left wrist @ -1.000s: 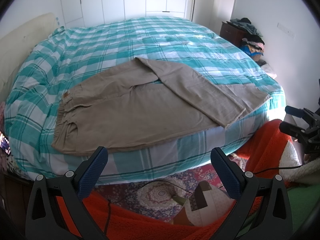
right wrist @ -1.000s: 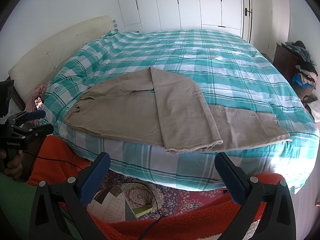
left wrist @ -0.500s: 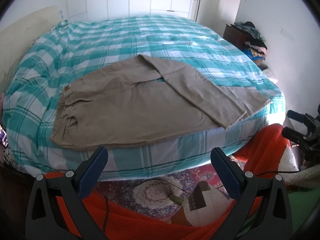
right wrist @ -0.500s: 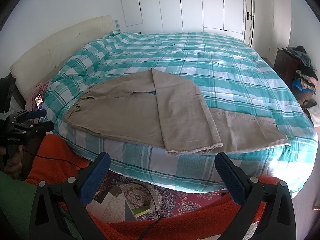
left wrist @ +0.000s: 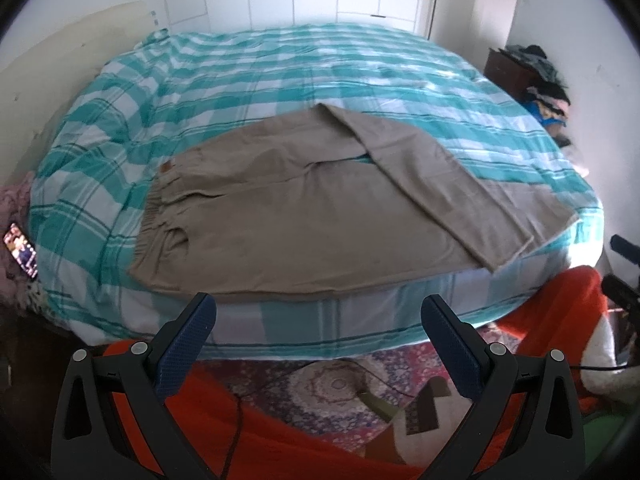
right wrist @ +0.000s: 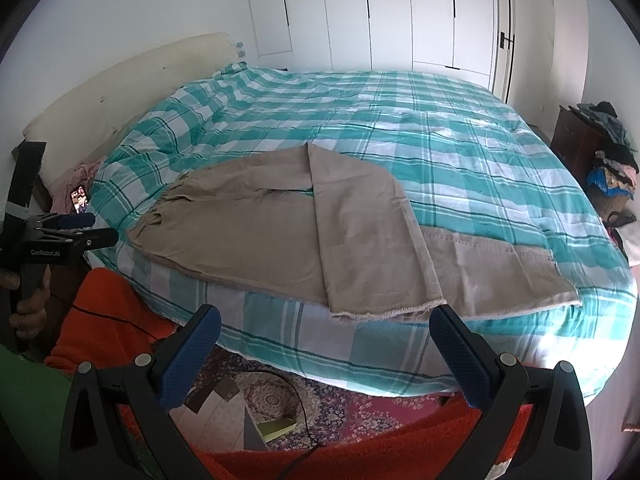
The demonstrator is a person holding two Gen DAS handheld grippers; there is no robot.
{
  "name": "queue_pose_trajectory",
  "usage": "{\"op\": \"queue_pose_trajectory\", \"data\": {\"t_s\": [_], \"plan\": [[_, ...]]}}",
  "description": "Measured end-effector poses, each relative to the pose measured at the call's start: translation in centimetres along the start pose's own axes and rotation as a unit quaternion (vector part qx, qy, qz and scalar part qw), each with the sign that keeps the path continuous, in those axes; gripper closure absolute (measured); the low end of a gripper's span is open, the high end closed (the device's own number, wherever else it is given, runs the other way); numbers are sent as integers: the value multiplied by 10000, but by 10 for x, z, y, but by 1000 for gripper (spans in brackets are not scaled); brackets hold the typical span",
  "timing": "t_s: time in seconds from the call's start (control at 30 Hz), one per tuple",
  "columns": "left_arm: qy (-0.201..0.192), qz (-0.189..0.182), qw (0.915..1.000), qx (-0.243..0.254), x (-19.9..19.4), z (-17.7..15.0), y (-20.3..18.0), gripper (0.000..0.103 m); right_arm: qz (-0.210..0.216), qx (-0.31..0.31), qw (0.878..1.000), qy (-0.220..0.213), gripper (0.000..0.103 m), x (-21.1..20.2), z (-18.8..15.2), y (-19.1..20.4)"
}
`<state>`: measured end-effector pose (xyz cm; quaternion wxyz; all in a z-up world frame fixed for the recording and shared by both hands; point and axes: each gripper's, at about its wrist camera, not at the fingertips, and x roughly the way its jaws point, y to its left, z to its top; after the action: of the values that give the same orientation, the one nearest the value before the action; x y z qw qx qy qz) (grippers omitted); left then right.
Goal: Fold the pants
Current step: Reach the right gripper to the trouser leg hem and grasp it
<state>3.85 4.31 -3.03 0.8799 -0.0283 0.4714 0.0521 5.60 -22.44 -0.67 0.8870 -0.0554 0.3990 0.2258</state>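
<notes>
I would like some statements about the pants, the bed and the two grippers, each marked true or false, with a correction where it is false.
1. The beige pants lie on a bed with a teal checked cover. True.
2. The right gripper is shut on a pant leg. False: its jaws stand open, empty, short of the bed edge.
3. One pant leg is folded across the other. True: the upper leg crosses diagonally, its hem near the bed edge.
4. The left gripper holds the waistband. False: it is open and touches no cloth.
5. A phone with a lit screen lies beside the bed. True.
6. The wardrobe doors are black. False: they are white.
</notes>
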Motion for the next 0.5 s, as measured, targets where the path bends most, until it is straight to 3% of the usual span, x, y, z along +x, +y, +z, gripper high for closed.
{"op": "queue_pose_trajectory", "data": {"t_s": [0.4,0.5], "plan": [[183,220,9996,-36,10,-5,6,1,15,-54,9999,128,0,11,2,0],[265,172,9995,-90,15,-7,7,1,56,-388,9989,240,0,32,2,2]]}}
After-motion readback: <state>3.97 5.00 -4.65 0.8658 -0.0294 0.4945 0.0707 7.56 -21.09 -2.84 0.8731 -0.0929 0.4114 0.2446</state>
